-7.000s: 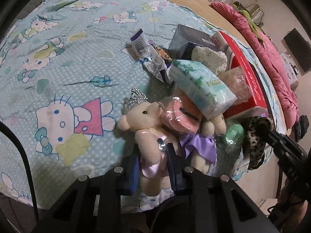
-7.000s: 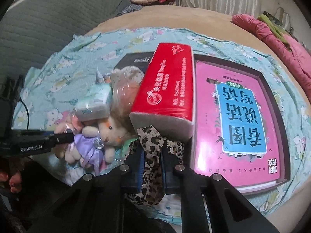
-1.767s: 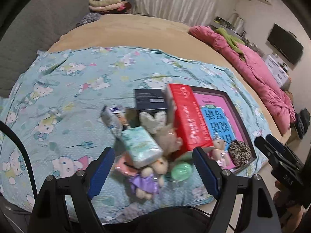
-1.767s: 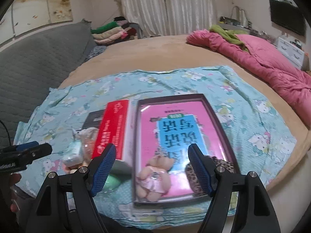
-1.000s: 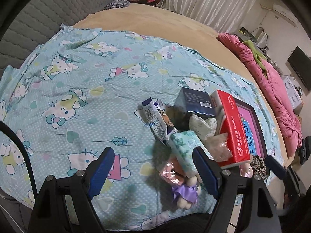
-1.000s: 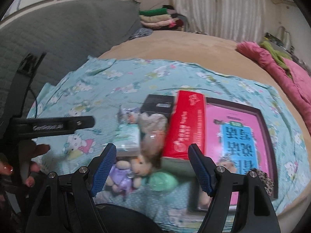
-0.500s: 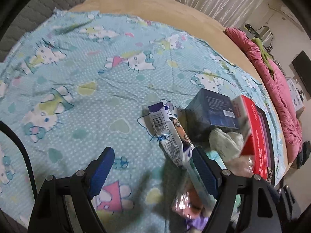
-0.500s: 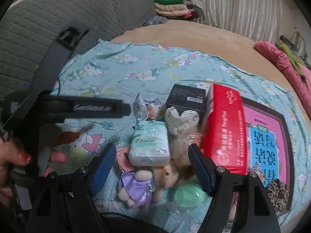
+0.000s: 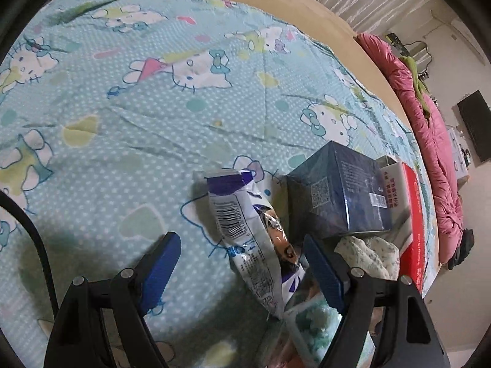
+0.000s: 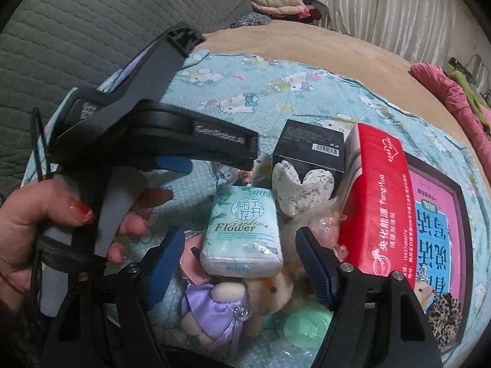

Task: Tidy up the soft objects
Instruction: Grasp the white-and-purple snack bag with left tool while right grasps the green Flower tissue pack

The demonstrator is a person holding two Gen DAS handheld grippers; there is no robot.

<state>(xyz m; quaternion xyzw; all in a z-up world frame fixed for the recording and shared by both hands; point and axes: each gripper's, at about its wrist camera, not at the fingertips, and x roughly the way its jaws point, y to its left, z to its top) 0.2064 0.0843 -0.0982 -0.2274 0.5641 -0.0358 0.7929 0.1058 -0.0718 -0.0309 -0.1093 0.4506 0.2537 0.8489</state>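
Observation:
My left gripper (image 9: 242, 260) is open and empty, its fingers on either side of a white and purple snack packet (image 9: 245, 230) lying on the Hello Kitty sheet (image 9: 138, 92). My right gripper (image 10: 239, 263) is open and empty, straddling a green tissue pack (image 10: 242, 233) that rests above a teddy bear in a purple dress (image 10: 227, 306). A white heart-shaped cushion (image 10: 302, 188) lies behind the pack. The left gripper's body (image 10: 172, 141) fills the left of the right wrist view. A second small bear (image 10: 425, 289) and a leopard-print cloth (image 10: 445, 309) lie on the pink book.
A dark blue box (image 9: 340, 196) and a red tissue box (image 10: 377, 208) stand beside the pile. A pink book (image 10: 442, 224) in a dark frame lies to the right. A green round object (image 10: 307, 322) sits near the bed edge. A pink quilt (image 9: 429, 122) lies far right.
Both grippers have moved down and closer to the pile. The left one now straddles the snack packet; the right one now straddles the tissue pack. Both stay open.

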